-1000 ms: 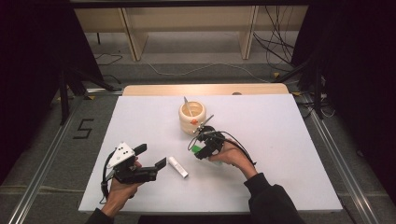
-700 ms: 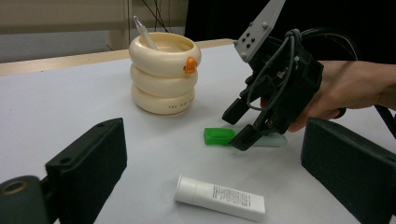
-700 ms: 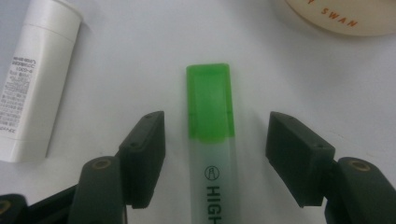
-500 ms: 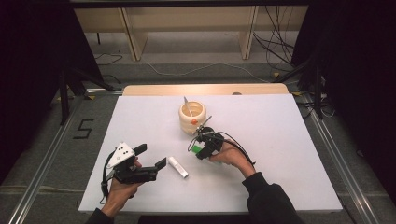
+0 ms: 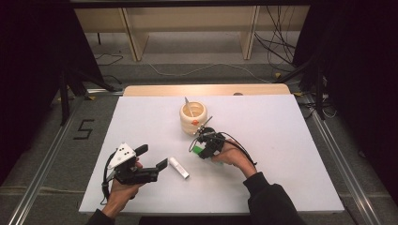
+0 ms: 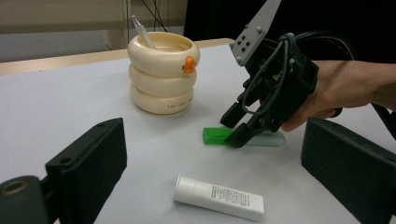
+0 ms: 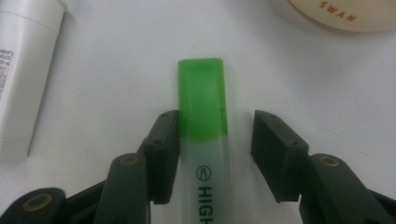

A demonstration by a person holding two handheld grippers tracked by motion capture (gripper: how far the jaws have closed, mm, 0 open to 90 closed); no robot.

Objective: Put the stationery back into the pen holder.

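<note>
Highlighter (image 7: pixel 204 140) lies flat on the worktop (image 5: pixel 291 140), just at 5 o'clock of the cup (image 5: pixel 193 118) in the high view, its green cap toward the cup side. Right tongs (image 7: pixel 210 140) straddle it: in the right gripper view one jaw touches the barrel's side at the cap seam, the other stands a little off, so they are spread around it, not pinching. The printed end of the highlighter runs back under the tongs and is hidden.

Seen from the left gripper view, the right tongs (image 6: pixel 240 123) tilt down onto the marker, with the hand (image 6: pixel 336 91) behind them at 3 o'clock. A stick stands in the cup (image 6: pixel 163 72), leaning toward 11 o'clock.

Left tongs (image 5: pixel 152 161) hover near the worktop's near edge, at 8 o'clock from the cup, jaws wide apart and holding nothing. A white tube (image 5: pixel 179 168) lies just beside them at 3 o'clock, well short of the highlighter.
</note>
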